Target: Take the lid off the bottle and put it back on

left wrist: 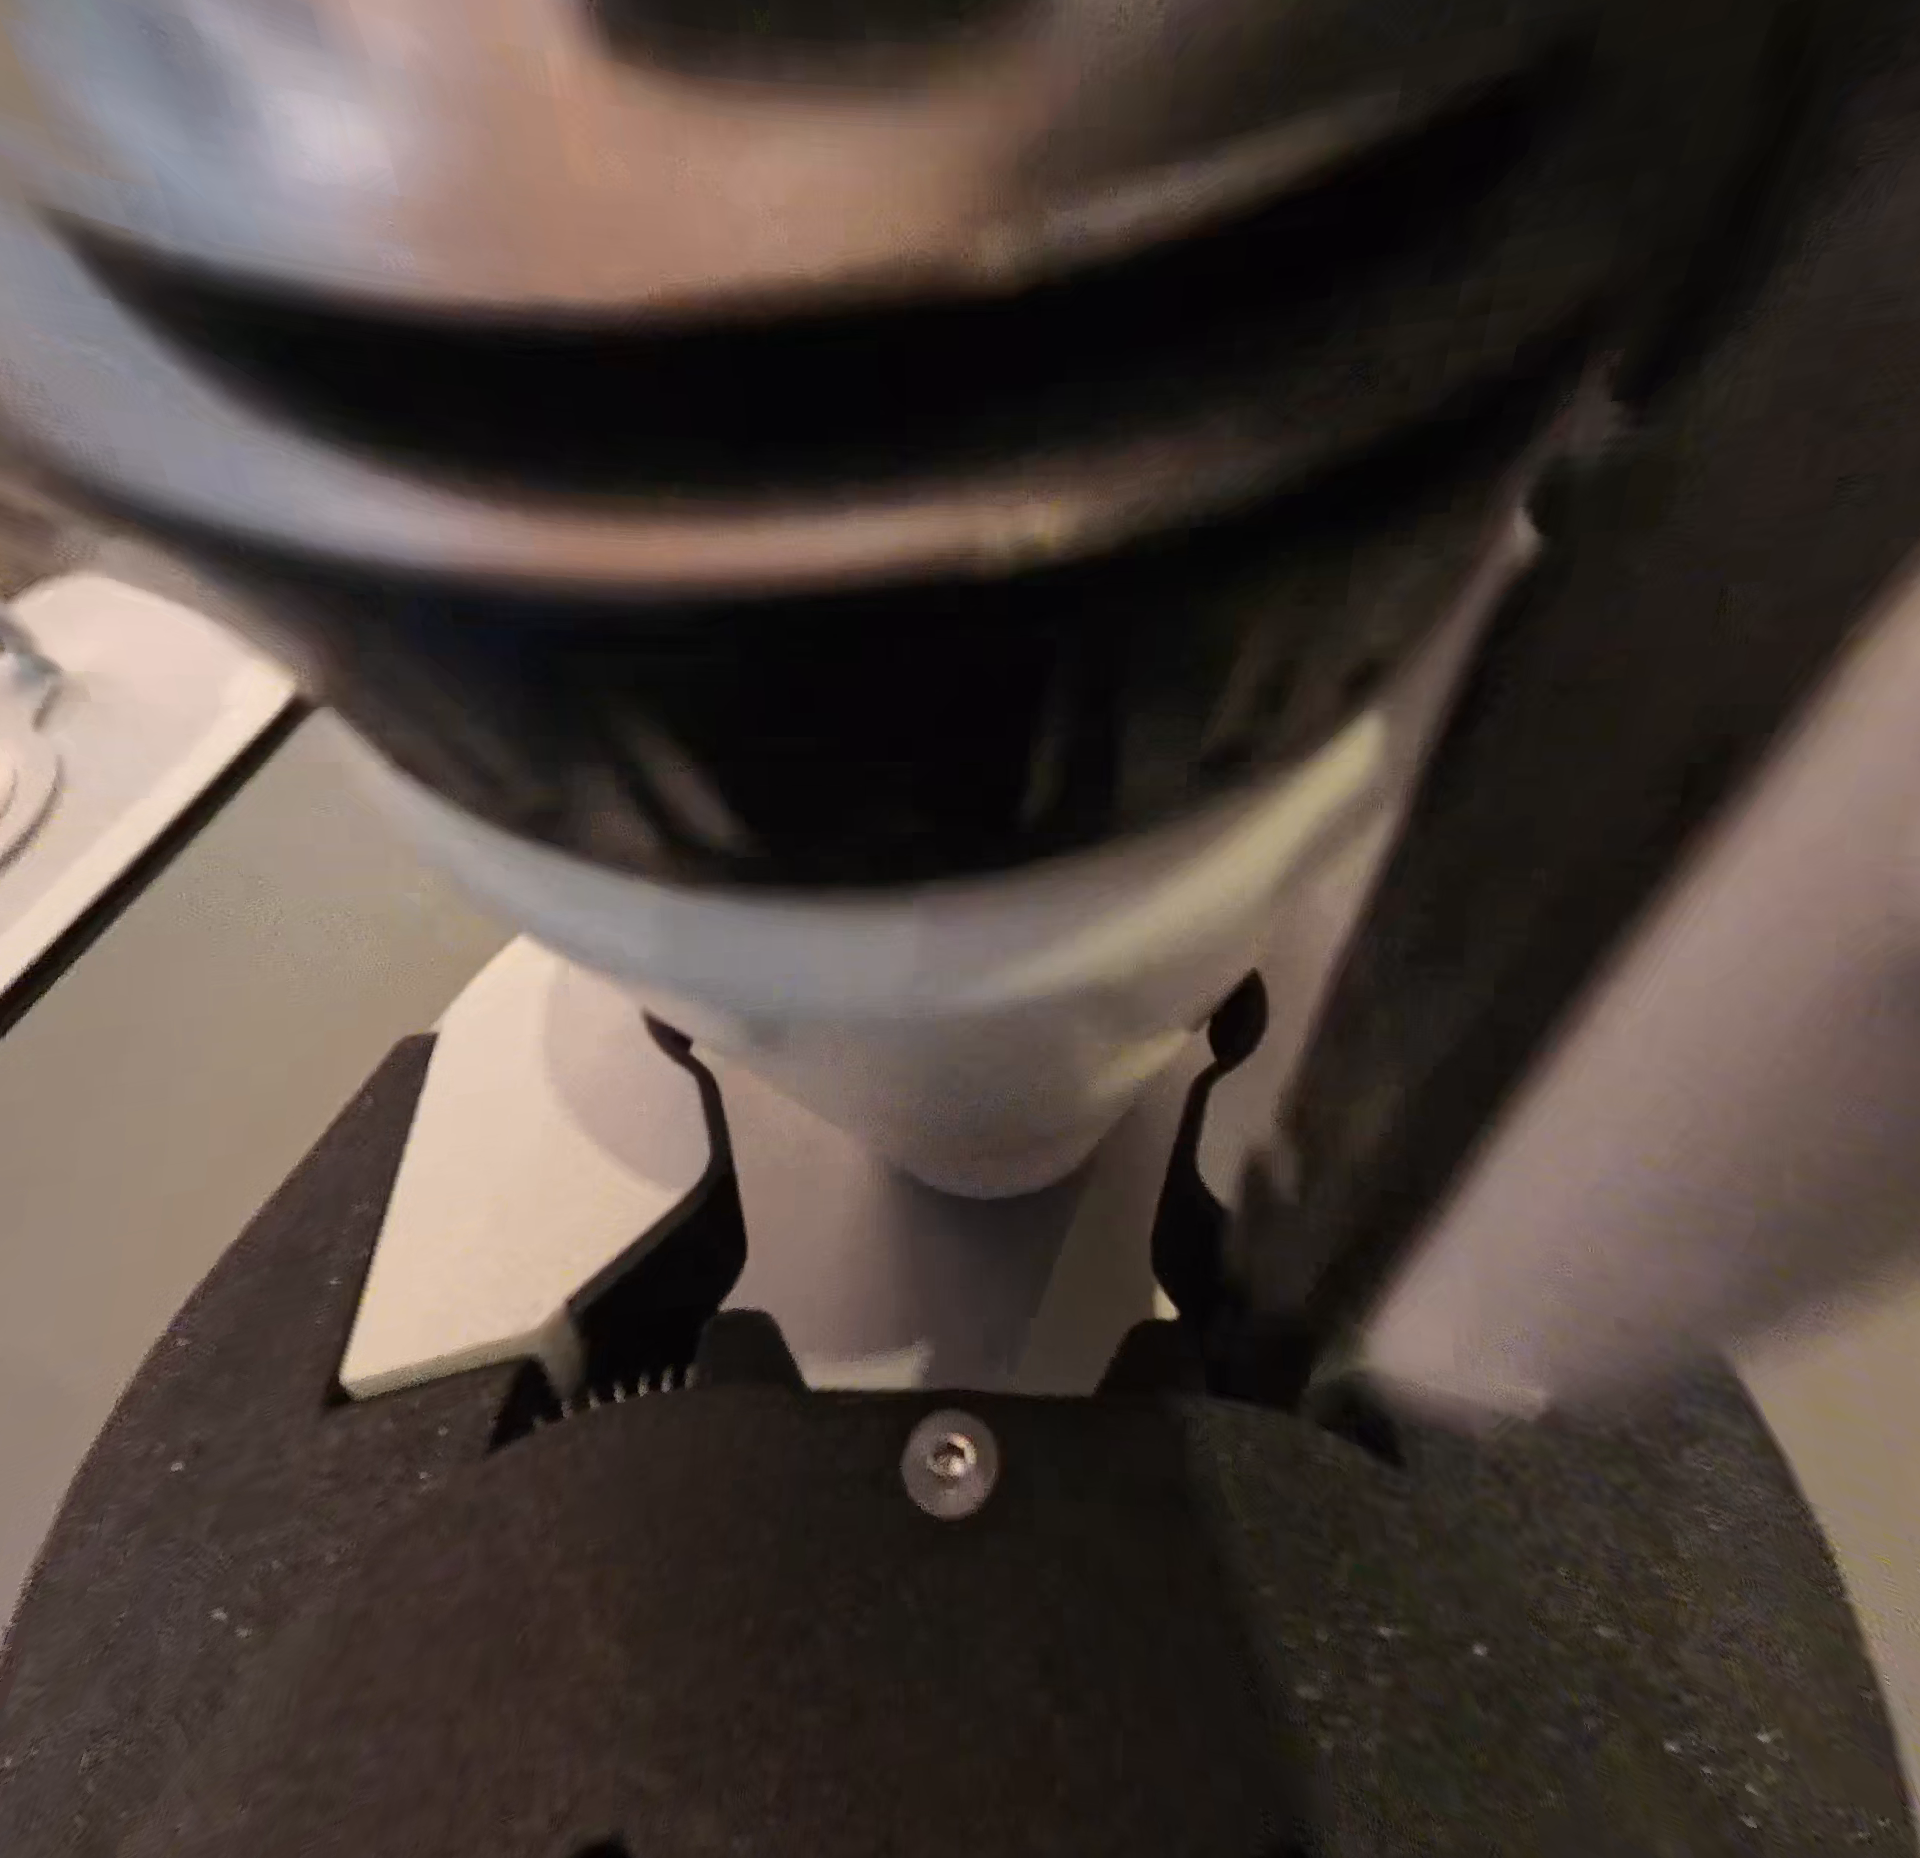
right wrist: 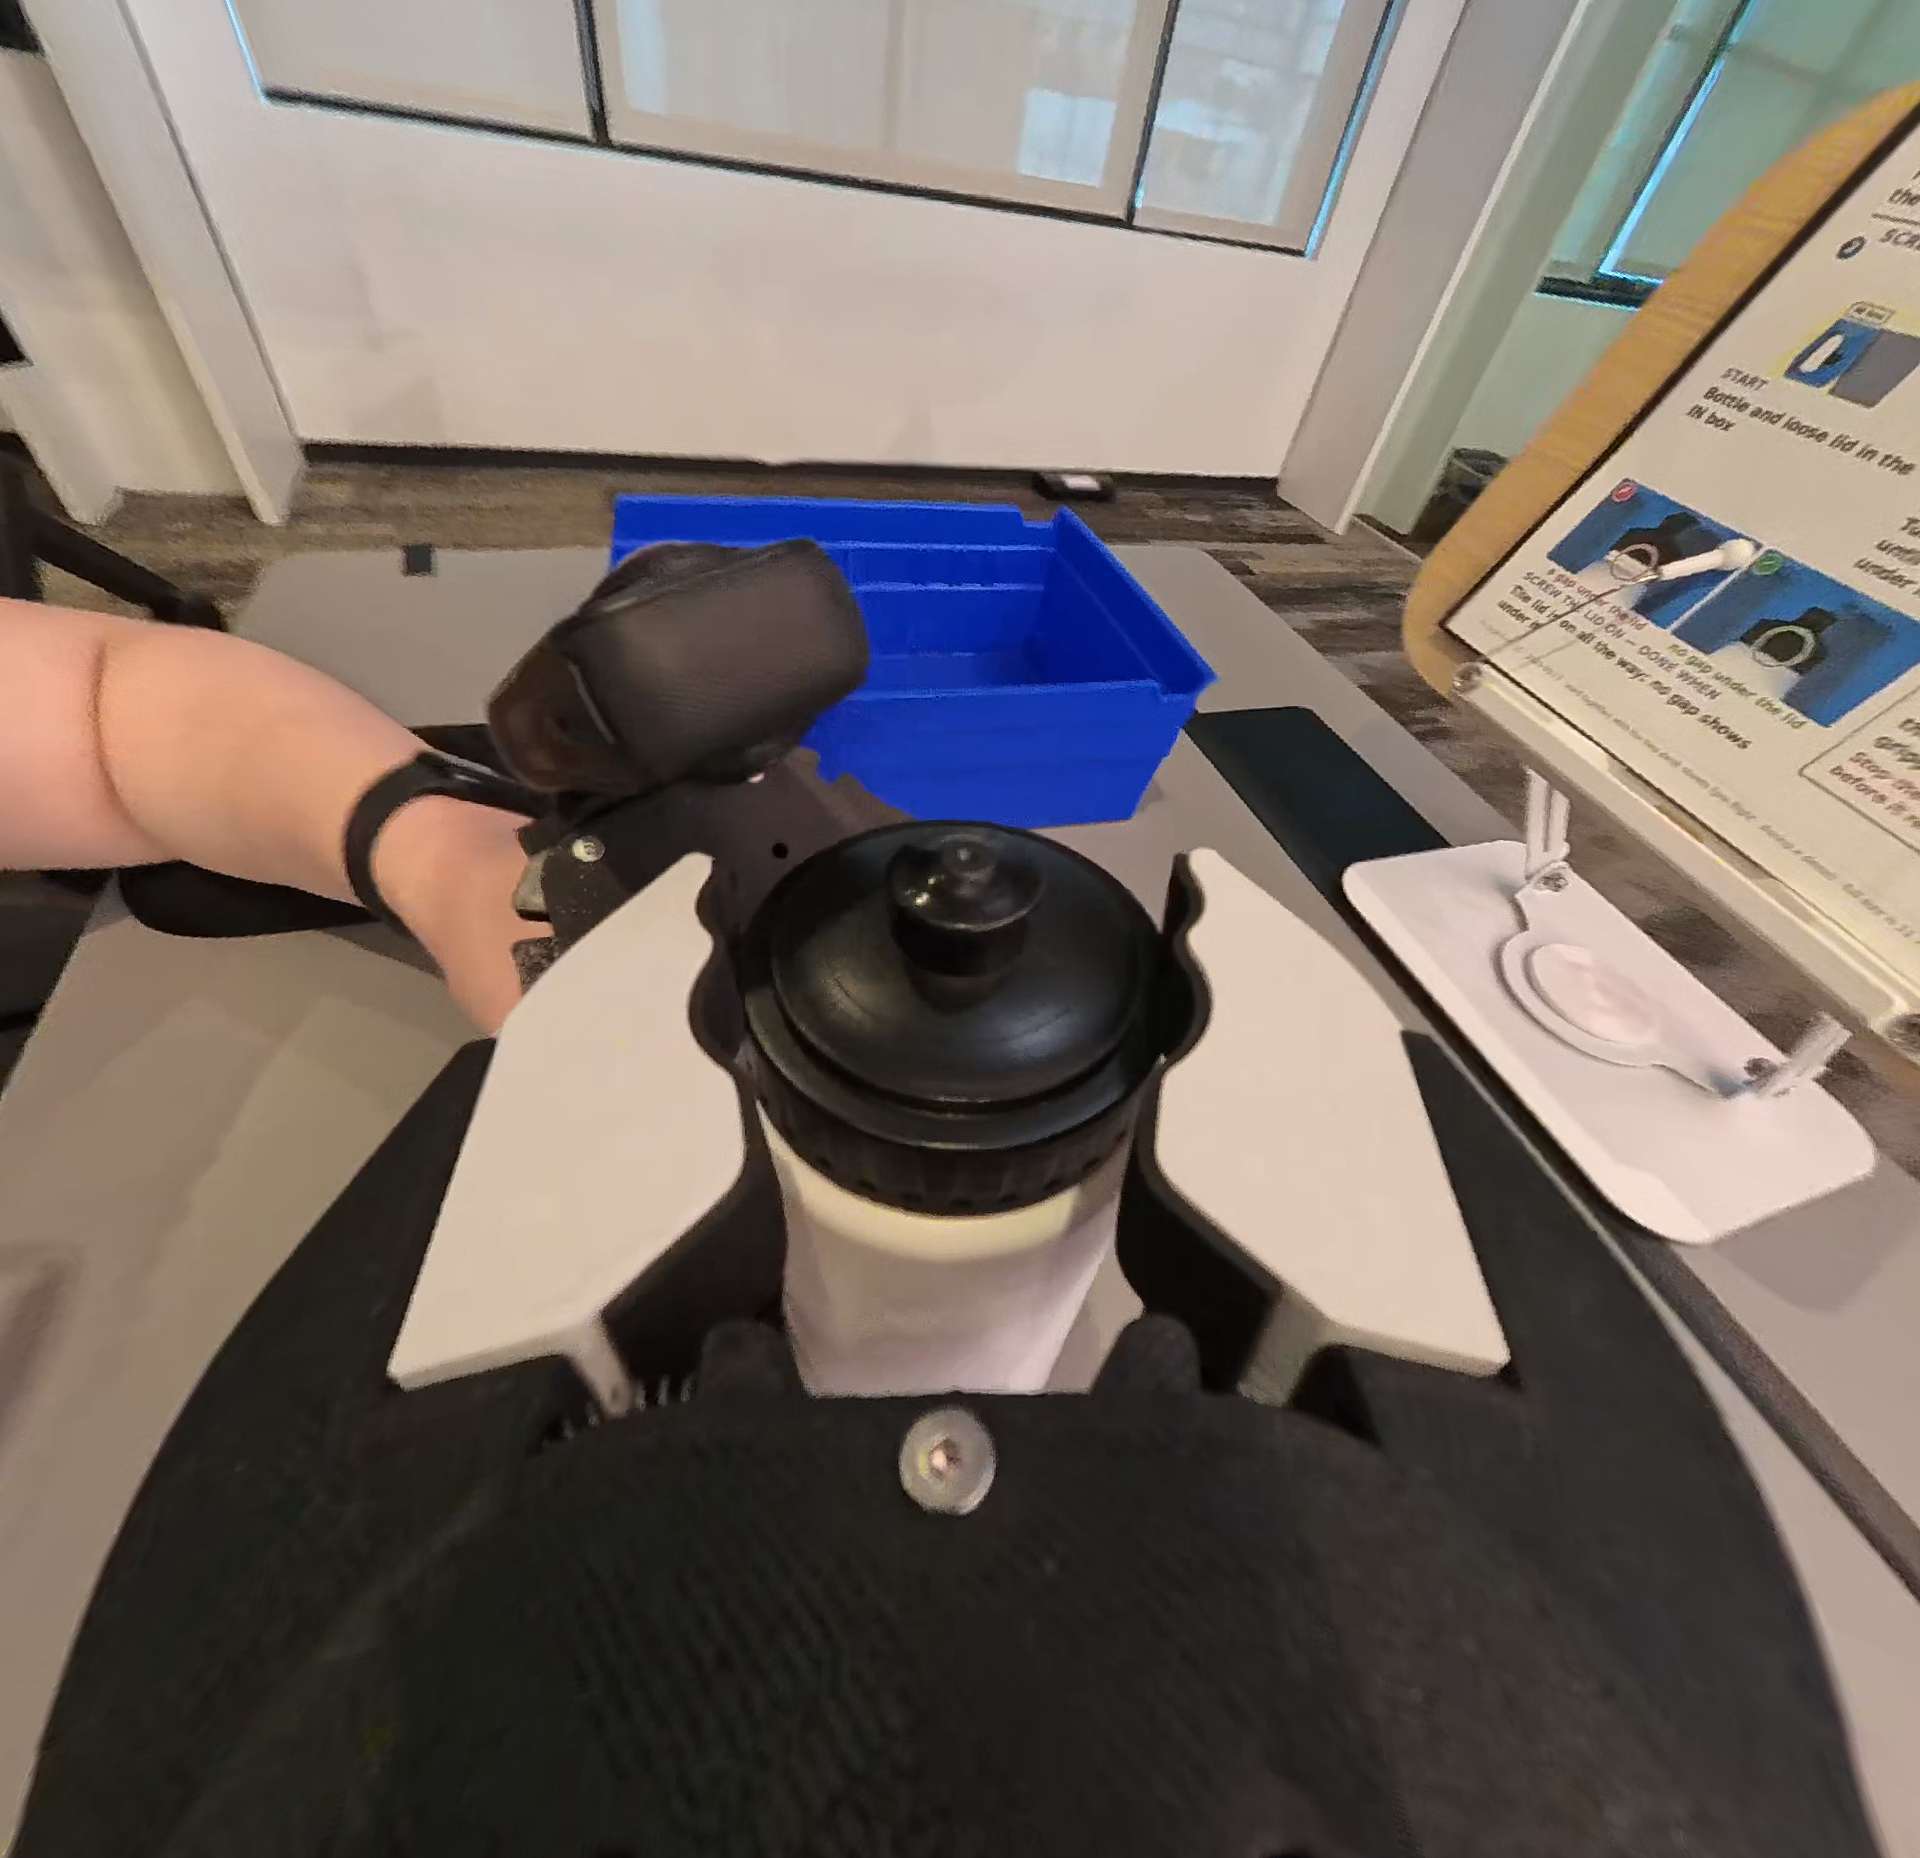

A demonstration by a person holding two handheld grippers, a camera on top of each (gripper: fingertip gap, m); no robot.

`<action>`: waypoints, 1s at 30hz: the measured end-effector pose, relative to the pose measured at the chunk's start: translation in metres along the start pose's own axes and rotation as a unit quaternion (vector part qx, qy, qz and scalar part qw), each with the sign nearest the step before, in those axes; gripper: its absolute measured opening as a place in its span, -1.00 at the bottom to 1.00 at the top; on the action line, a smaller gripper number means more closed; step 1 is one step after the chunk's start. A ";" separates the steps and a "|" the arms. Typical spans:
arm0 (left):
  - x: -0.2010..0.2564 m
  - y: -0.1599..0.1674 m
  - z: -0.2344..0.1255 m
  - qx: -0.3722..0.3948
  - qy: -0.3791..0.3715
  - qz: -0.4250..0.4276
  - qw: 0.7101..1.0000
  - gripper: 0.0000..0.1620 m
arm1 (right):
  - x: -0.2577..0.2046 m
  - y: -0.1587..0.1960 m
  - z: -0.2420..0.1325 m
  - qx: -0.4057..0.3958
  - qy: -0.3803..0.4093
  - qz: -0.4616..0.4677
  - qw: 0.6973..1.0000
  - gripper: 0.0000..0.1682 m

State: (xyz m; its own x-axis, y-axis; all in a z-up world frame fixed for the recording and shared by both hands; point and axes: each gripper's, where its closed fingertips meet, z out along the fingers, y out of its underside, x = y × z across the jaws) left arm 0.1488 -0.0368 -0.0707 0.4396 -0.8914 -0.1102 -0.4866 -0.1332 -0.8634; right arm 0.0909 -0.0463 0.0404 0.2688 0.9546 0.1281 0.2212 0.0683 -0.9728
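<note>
**Lid seated, both grippers on the bottle**

White panelled doors and glazing close off the back of the room, with a grey worktop (right wrist: 1299, 665) running out in front of them. On it, at the far side, sits a blue bin (right wrist: 997, 686), open and seemingly empty; to the right a white stand (right wrist: 1621, 1060) props up an instruction board (right wrist: 1704, 520).

Near the front edge the white bottle (right wrist: 914, 1278) stands upright between the fingers of the right gripper (right wrist: 951, 961), which are closed around the black lid (right wrist: 945, 987); the dark pads sit against the ribbed rim. The lid looks fully on, no gap visible beneath it. The left gripper (left wrist: 956, 1039) comes in from the person's left hand (right wrist: 457, 904); its view is badly blurred, but its narrow-set fingers appear to clasp the bottle's white body just under the lid.

By the look of it this is a squeeze bottle: light, probably empty, with soft walls that will dent under a hard pinch. The body wants a moderate hold high up, near the stiffer shoulder. The lid is rigid, and its ribbing gives good purchase for twisting; the smooth spout (right wrist: 961, 899) on top is too small and slick to turn by.
</note>
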 end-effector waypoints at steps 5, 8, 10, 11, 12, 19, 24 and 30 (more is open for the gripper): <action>0.008 -0.025 -0.004 0.109 0.036 -0.011 0.993 0.47 | -0.014 -0.004 -0.003 0.062 -0.106 0.026 0.992 -0.05; 0.015 -0.028 -0.006 0.120 0.044 0.007 0.992 0.42 | -0.020 -0.005 -0.007 0.075 -0.140 0.019 0.987 -0.04; 0.018 -0.025 -0.005 0.105 0.049 0.013 0.993 0.35 | -0.021 -0.005 -0.011 0.070 -0.154 0.020 0.985 -0.04; 0.018 -0.025 -0.005 0.098 0.052 0.014 0.994 0.33 | -0.021 -0.005 -0.014 0.064 -0.161 0.023 0.985 -0.05; 0.019 -0.025 -0.004 0.097 0.055 0.012 0.994 0.31 | -0.021 -0.004 -0.016 0.057 -0.166 0.025 0.984 -0.03; 0.018 -0.023 -0.004 0.093 0.062 -0.005 0.994 0.28 | -0.016 0.006 -0.011 0.017 -0.143 0.017 0.989 -0.06; 0.014 -0.021 -0.004 0.081 0.054 -0.025 0.995 0.27 | -0.011 0.006 -0.007 0.011 -0.109 0.017 0.994 -0.06; 0.007 -0.019 -0.004 0.068 0.023 -0.042 0.997 0.26 | -0.004 0.006 -0.003 -0.003 -0.063 0.016 0.998 -0.06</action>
State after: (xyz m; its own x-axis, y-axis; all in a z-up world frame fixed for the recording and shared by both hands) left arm 0.1582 -0.0419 -0.0534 0.4373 -0.8992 -0.0146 -0.3408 -0.1507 -0.9280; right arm 0.0937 -0.0508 0.0340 0.1556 0.9853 0.0706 0.2207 0.0350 -0.9747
